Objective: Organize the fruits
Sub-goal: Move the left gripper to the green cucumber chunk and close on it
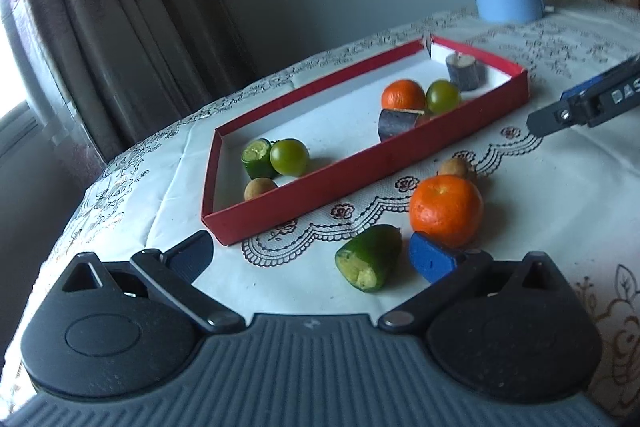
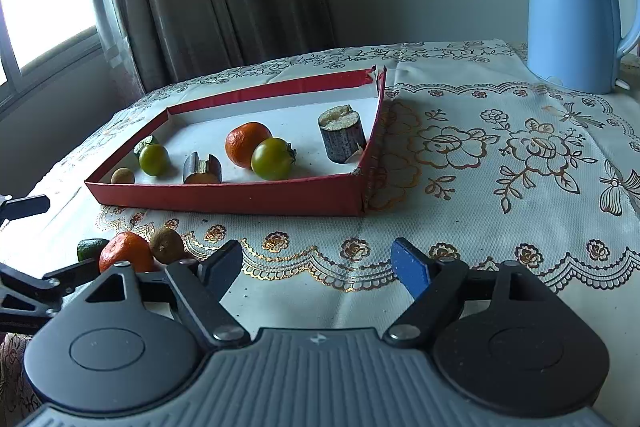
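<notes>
We see the left gripper [image 1: 312, 255] low over the white embroidered tablecloth [image 1: 568, 187], its jaws spread wide and pinching nothing. Between its fingers lies a short green cucumber piece with a pale cut end [image 1: 370, 258], untouched as far as we can tell. The blue pad of the finger on the right [image 1: 432, 259] sits just beside a round orange tangerine [image 1: 446, 210]; whether they touch we cannot tell. A small brown longan [image 1: 454, 167] lies just beyond that tangerine.

The right gripper [image 2: 318, 265] also has its jaws standing wide apart, empty, with only cloth between them.

Beyond both sits the shallow red cardboard tray with a white floor [image 2: 224, 197]. Inside it we see a second tangerine [image 2: 246, 143] touching a green tomato [image 2: 272, 158], two dark sugarcane stubs [image 2: 342, 139], another green tomato [image 2: 153, 159] against a cucumber piece, and a brown longan [image 2: 122, 175] in the near corner.

A pale blue electric kettle [image 2: 572, 11] stands well apart at the table's far side.
</notes>
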The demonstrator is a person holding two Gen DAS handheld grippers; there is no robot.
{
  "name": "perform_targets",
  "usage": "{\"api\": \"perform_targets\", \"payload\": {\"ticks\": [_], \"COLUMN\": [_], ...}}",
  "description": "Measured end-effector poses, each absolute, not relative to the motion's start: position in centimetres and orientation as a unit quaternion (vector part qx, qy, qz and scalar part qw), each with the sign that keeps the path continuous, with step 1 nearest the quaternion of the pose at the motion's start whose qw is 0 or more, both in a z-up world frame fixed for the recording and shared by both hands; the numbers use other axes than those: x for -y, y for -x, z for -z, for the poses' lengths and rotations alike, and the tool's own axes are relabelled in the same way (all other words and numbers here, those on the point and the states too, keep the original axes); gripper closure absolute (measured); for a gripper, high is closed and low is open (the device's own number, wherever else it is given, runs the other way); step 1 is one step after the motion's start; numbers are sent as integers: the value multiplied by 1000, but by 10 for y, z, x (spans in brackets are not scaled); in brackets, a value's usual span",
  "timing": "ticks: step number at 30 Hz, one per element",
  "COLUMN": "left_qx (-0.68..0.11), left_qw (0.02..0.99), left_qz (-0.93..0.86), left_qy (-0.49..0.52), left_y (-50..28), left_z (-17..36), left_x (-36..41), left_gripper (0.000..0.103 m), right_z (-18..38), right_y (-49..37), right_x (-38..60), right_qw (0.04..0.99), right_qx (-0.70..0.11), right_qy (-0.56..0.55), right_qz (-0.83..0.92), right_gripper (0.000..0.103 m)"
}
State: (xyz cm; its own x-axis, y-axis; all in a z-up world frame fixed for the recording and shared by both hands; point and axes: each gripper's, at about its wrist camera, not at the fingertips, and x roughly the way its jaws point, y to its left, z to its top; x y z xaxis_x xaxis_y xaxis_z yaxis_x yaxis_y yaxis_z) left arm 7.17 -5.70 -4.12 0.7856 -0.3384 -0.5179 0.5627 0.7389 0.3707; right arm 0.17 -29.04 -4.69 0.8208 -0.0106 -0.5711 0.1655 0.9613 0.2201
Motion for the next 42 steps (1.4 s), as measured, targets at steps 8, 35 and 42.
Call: {"api": "perform_targets", "payload": {"ticks": [8, 35, 42], "left_qx": [-246, -281, -285], "left_qw": [899, 896, 893], "left_qz": [236, 255, 273], "left_qy": [-276, -230, -214], "left_y": [-88, -94, -91], "left_z": [45, 41, 40], "left_x": [69, 70, 69], "left_gripper": [0, 23, 44], "right_z": [47, 47, 47], "right_y": [-2, -2, -2], "right_x": [290, 290, 290], "right_qw": [945, 945, 945], "right_qx": [-295, -295, -295], "right_qy": [-132, -133, -133], "right_qz": [46, 44, 43], "right_gripper": [21, 19, 19]}}
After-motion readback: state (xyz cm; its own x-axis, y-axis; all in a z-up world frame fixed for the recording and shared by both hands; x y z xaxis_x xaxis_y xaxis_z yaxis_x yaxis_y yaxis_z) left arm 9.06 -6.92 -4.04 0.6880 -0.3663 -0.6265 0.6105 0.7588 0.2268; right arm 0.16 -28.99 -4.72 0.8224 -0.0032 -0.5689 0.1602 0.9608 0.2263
